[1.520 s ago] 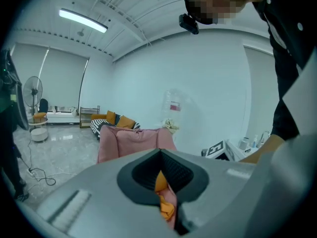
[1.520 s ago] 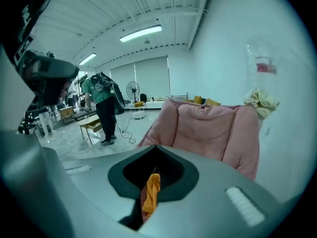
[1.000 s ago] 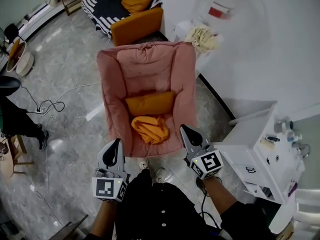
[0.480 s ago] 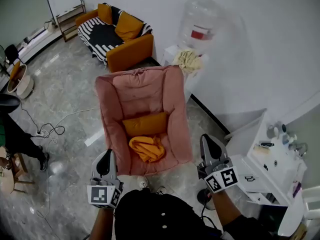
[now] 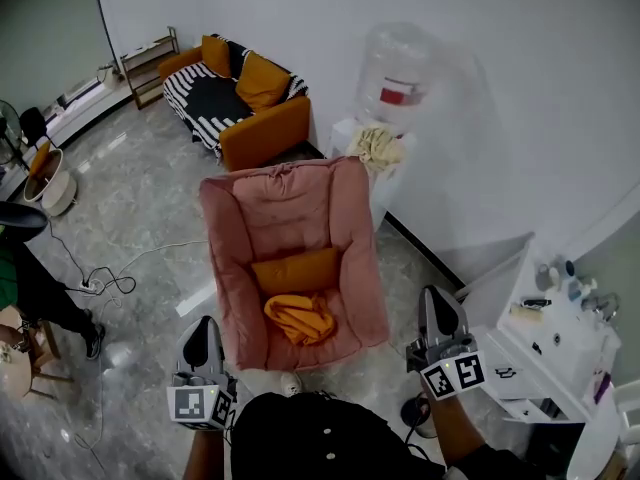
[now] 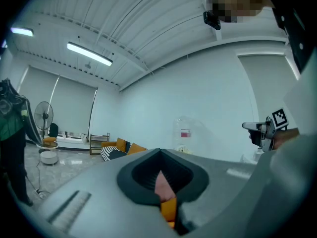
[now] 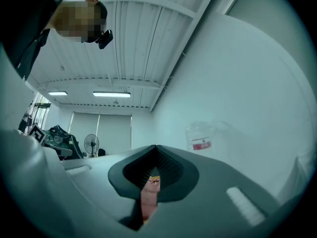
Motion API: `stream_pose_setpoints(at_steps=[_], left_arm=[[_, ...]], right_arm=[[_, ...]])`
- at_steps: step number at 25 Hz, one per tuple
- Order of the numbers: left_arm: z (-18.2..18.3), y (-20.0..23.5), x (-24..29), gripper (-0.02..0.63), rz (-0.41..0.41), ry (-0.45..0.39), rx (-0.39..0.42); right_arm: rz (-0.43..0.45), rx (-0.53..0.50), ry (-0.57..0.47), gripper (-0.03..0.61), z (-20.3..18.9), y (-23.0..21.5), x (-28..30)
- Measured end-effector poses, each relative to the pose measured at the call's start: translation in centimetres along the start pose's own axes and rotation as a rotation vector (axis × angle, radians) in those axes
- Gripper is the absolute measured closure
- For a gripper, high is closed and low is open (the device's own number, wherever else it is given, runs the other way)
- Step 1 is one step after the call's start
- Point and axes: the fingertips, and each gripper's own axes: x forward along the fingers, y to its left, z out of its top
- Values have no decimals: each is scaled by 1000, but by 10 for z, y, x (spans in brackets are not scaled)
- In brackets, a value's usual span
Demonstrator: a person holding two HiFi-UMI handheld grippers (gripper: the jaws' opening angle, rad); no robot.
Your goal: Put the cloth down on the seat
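- Cloth point(image 5: 299, 318): orange, bunched in a loose heap on the seat of the pink armchair point(image 5: 225, 268). It lies at the near edge of the orange cushion point(image 5: 296, 270), which leans at the foot of the backrest. It seems to touch the cushion, and no part hangs over the seat front.
- Left gripper point(image 5: 205, 338): held low at the near left corner of the armchair, close to the person's body and well apart from the cloth. In the left gripper view its jaws are pressed together. Only a thin slit is left, showing a sliver of pink chair and orange beyond. Nothing is pinched.
- Right gripper point(image 5: 441, 306): at the near right, beside the chair's right arm and clear of it. In the right gripper view its jaws are likewise pressed together and empty.
- Surroundings: water dispenser point(image 5: 395, 73) against the far wall; white desk point(image 5: 540, 343) at right with small items on it.

Judgement: the placing step looks complete, since the cloth rests on the seat with neither gripper on it. Probably no further move is needed beyond keeping both grippers clear. If a flatter lay is wanted, a gripper would have to reach forward over the seat front, spread its jaws and take an edge of the heap.
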Motion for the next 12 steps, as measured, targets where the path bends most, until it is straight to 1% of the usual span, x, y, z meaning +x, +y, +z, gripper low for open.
stream_pose_setpoints(at_steps=[8,12], left_arm=[[4,0,-1,613,0,-12,2],[5,-1,-1,612,1,-12,3]], right_arm=[[23,15,-3,554,1,11,8],[35,5,7,554,-2,19,12]])
